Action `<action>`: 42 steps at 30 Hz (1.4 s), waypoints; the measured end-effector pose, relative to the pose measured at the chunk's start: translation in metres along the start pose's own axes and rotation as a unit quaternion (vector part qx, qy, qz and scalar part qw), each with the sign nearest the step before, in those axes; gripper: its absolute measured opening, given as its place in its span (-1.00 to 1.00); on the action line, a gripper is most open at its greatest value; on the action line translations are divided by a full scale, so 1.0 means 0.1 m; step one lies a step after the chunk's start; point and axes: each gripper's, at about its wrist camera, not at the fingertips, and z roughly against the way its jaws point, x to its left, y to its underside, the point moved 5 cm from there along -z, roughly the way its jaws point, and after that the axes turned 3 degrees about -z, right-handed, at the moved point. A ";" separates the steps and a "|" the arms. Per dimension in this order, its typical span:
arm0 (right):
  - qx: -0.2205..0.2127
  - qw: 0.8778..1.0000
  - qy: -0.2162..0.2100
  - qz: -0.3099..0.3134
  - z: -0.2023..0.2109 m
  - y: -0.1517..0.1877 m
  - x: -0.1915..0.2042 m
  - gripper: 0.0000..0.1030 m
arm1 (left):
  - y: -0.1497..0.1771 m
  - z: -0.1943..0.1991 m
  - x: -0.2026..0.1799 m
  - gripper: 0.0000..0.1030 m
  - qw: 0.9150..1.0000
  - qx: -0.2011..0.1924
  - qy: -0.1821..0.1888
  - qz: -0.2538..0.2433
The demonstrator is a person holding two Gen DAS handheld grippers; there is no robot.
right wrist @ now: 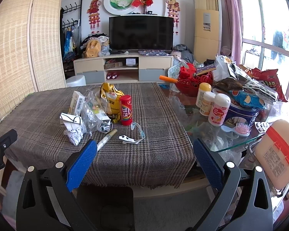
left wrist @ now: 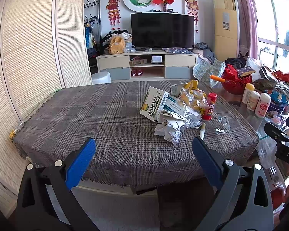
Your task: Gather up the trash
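A living room with a dark television [right wrist: 141,32] on a low cabinet, a woven folding screen [left wrist: 38,53] on the left and a window on the right lies behind a table [left wrist: 77,115] covered by a grey plaid cloth. The trash sits in a loose heap on the right half of the cloth, nearer the far edge than the near one: a white and green medicine box [left wrist: 155,104] leaning at the heap's left, crumpled white paper [left wrist: 169,129] at its near side, a yellow plastic wrapper [right wrist: 110,98] toward the far edge, crinkled clear plastic [right wrist: 93,113] between them, and an upright red candy tube [right wrist: 126,110] touching the heap's right side. A pale marker pen [right wrist: 106,140] lies slanted just nearer than the heap, and a torn strip of wrapper [right wrist: 133,136] lies apart toward the cloth's right edge. Beyond that edge the bare glass end of the table holds white bottles [right wrist: 218,111], a red basket [right wrist: 194,80], snack bags and a pink hairbrush [right wrist: 242,130].

The left claw [left wrist: 143,154] hangs released above the near edge, its blue pads spread wide and holding nothing. The right claw [right wrist: 144,156] is likewise released and bare near the cloth's near right corner, its left pad [right wrist: 81,163] close to the pen without touching it
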 end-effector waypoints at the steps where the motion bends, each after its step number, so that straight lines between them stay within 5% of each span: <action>1: 0.000 1.000 -0.001 -0.001 0.00 0.00 0.00 0.94 | 0.00 0.00 0.00 0.84 1.000 0.001 0.000 0.000; 25: 0.004 1.000 -0.007 0.008 -0.03 0.03 0.01 0.94 | 0.01 -0.04 -0.05 0.84 1.000 0.012 0.002 -0.003; 42: 0.067 0.996 -0.058 -0.003 -0.33 0.08 0.07 0.94 | -0.02 -0.29 0.01 0.84 0.998 0.068 0.009 0.000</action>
